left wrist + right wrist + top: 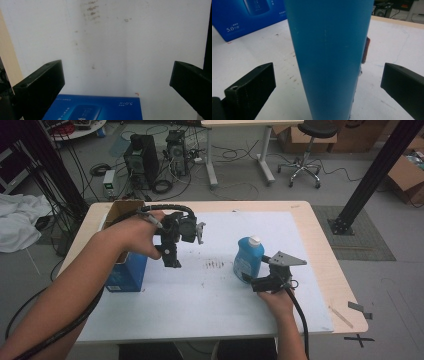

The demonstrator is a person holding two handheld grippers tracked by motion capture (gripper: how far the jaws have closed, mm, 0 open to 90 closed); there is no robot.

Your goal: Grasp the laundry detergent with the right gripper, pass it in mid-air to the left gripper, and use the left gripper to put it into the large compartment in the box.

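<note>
Two grippers: both are seen spread wide, nothing clamped in either.
Right gripper (250, 279): held low by the bottle's near side; in the right gripper view its jaws are seen well apart on either side of the bottle, not touching it.
Left gripper (171, 261): held above the mat, pointing down, just beside the box; in the left gripper view bare mat is seen between its jaws, with the box top at the lower edge.
Bottle (248, 258): blue with a white cap, stood upright on the mat (210, 300), right of the middle.
Box (126, 270): blue carton, open at the top, stood at the mat's left edge, well apart from the bottle.
Done: the right gripper is judged to be lined up around the bottle.
Left: the grasp is not yet made; closing, lifting and probably carrying to the box are judged to remain.
</note>
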